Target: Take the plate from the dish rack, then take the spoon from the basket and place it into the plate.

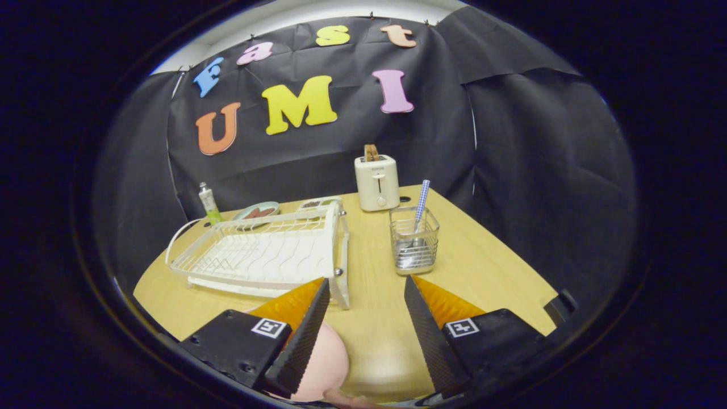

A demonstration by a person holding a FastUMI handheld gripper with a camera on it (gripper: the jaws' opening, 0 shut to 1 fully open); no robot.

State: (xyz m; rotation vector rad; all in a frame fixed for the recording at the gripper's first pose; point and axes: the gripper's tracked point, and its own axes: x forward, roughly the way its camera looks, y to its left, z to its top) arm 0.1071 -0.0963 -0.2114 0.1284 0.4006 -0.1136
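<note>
Gripper view: plate [321,363], pale pink, smooth and round-edged, lies flat on the table [375,318] beneath the left finger, which covers part of it; its rim curves out into the gap between the fingers. Gripper [366,287] is released: the two fingers stand well apart, each a black ribbed wedge with an orange side face, nothing between the pads but bare tabletop. Whether the left finger touches the plate cannot be told. Spoon [421,205] stands tilted in the basket [414,238], its handle blue-and-white checked and poking above the rim, its metal bowl down at the bottom. Basket is a square cage of thin shiny wire, just ahead of the right finger tip. Rack [261,255], white coated wire with a wavy ribbed tray and a looped handle at its far left end, sits ahead of the left finger, its near corner just beside that finger's tip; no dishes stand in it. Toaster [377,183], cream, boxy, with a brown slice standing in its slot, is beyond the basket by the wall. Behind the rack: a shallow teal dish [257,212], a small tray [318,203], and a green-capped tube [208,202] upright. Table is light wood grain with a rounded edge.
</note>
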